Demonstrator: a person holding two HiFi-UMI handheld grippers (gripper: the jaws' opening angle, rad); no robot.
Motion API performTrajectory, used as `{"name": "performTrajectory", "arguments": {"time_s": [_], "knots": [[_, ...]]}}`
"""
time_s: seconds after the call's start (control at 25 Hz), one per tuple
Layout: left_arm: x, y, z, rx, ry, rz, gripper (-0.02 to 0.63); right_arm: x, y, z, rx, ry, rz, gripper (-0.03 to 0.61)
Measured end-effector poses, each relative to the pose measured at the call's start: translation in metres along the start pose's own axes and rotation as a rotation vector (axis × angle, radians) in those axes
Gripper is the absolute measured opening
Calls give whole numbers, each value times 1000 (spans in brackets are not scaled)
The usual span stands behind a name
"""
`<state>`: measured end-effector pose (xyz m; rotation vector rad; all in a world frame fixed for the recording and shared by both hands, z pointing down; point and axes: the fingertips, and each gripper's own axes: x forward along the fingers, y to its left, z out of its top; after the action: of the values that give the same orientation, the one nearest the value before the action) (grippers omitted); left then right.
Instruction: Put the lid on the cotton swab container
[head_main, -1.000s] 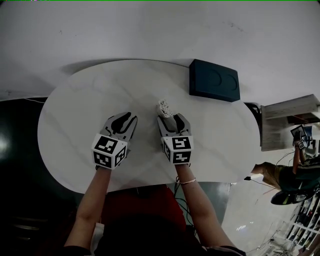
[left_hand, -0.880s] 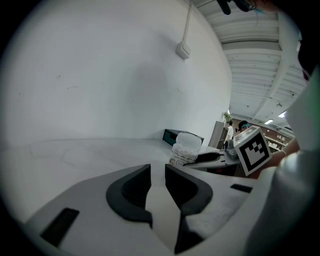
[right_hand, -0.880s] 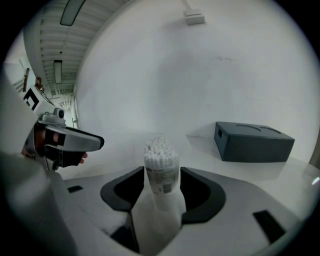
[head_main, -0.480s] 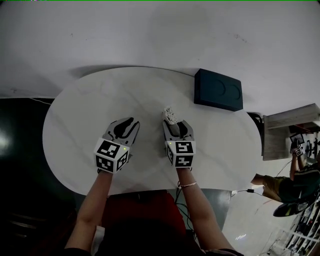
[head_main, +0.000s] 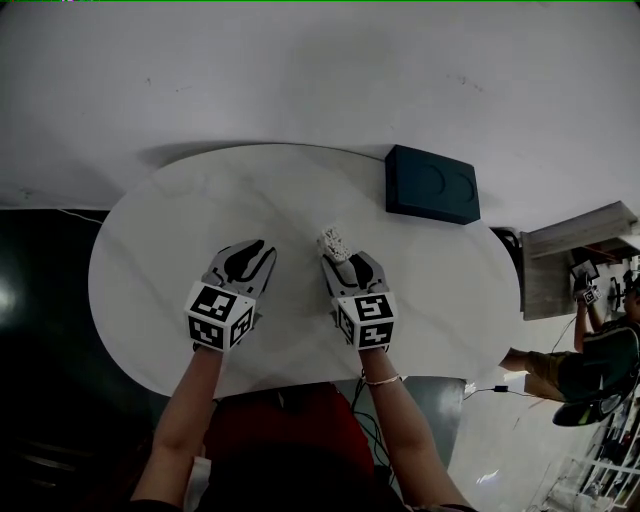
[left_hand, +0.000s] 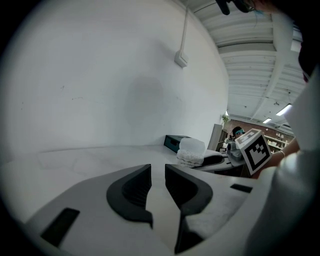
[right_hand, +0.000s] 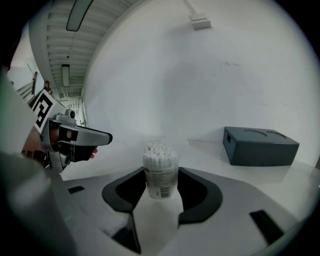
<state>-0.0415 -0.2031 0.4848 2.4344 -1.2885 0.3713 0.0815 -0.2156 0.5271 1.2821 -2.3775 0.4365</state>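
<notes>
Swabs stand bare at the top of the container (right_hand: 161, 170), which is pinched between the right gripper's (right_hand: 161, 186) jaws. Those jaws have just been closing, and their pads press its sides. The container leans forward out of that gripper, its bottom seemingly just off the table (head_main: 180, 220). Beside it on the left, the left gripper (left_hand: 157, 175) hovers with its jaws parted by a narrow slit and nothing between them. A dark box (head_main: 432, 185) lies ahead and to the right of the right gripper.

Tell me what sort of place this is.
Probably a lab or workshop: a white oval table against a plain wall, ceiling strip lights, and another person working nearby.
</notes>
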Motion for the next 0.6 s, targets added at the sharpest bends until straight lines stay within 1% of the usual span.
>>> {"name": "performTrajectory", "arguments": {"time_s": [0.2,0.6], "knots": [[-14,2,7,16,-24,-7,64,-10,25,1,-20,-6,48,207],[-48,0,20,55,-70,-42,64,-28,90,5,-57,-32,110,207]]}}
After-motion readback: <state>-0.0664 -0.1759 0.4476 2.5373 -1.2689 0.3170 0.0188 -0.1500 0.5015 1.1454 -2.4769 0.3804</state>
